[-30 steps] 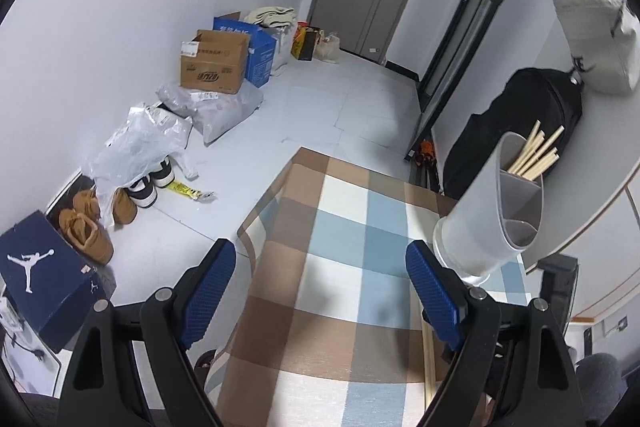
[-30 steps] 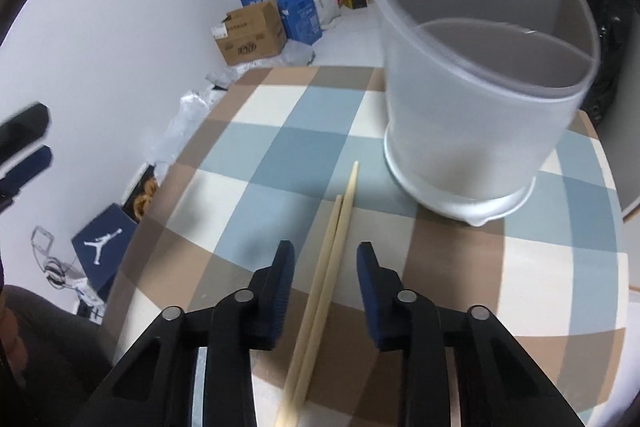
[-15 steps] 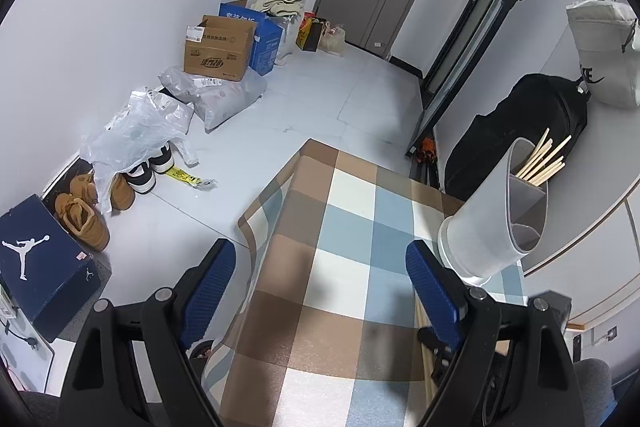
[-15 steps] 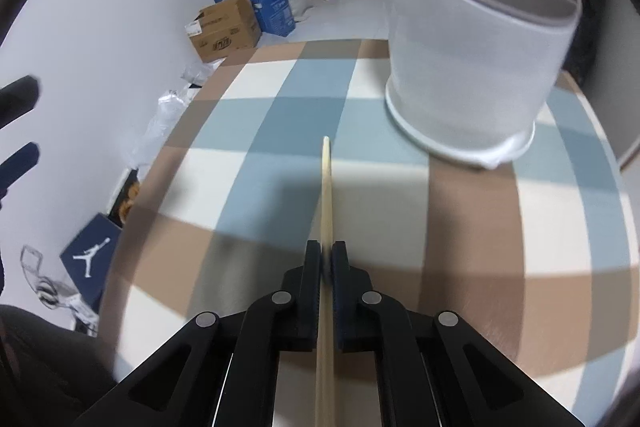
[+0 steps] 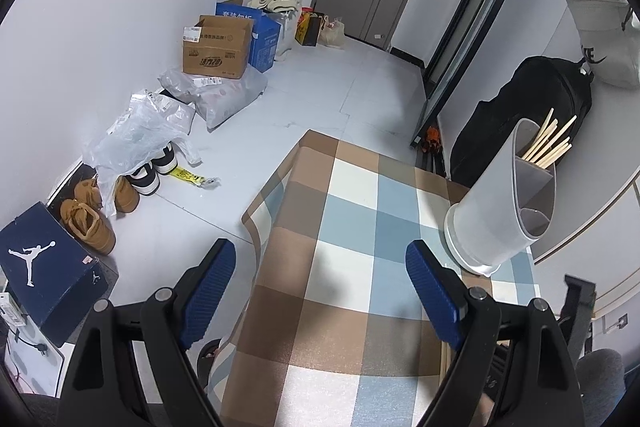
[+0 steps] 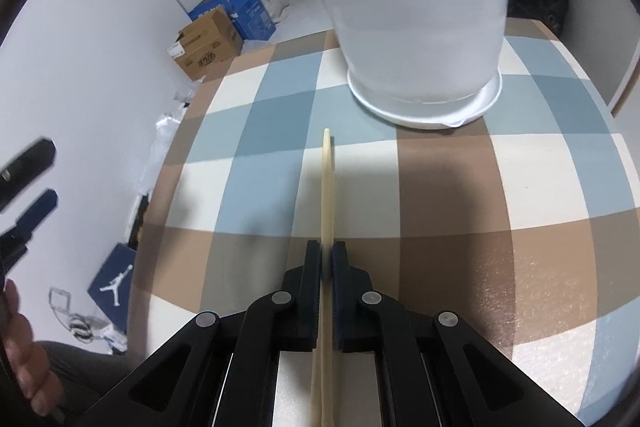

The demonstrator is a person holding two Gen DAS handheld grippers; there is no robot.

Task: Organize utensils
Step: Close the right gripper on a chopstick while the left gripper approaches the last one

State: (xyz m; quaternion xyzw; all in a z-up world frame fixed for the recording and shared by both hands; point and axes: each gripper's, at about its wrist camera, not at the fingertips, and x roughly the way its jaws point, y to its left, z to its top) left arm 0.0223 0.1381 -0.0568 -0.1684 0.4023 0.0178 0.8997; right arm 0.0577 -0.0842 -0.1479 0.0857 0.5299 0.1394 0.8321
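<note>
Right tool point(image 6: 327, 263) is clamped on the chopsticks point(image 6: 327, 187); pads pinch them partway along the shaft, tips pointing ahead toward the utensil holder point(image 6: 416, 27). Looks like a pair stacked together, but can't confirm two from this angle. They sit over the middle of the worktop point(image 6: 520, 187), holder near its far edge. Can't tell whether the tips are off the cloth.

Left tool point(image 5: 320, 279) is wide apart, nothing between its jaws, hovering over the worktop's left edge. From that side the holder point(image 5: 500, 203) is by the far right corner, with more chopsticks point(image 5: 550, 143) standing in its back compartment.

Handling, my read: thin wood, very light, stiff, smooth. Likely to pivot or scissor in a narrow pinch. A grip nearer the thick end, both sticks square in the pads, would leave a long free length to feed in. The holder looks like light plastic; a side knock could tip it, so enter from above.
</note>
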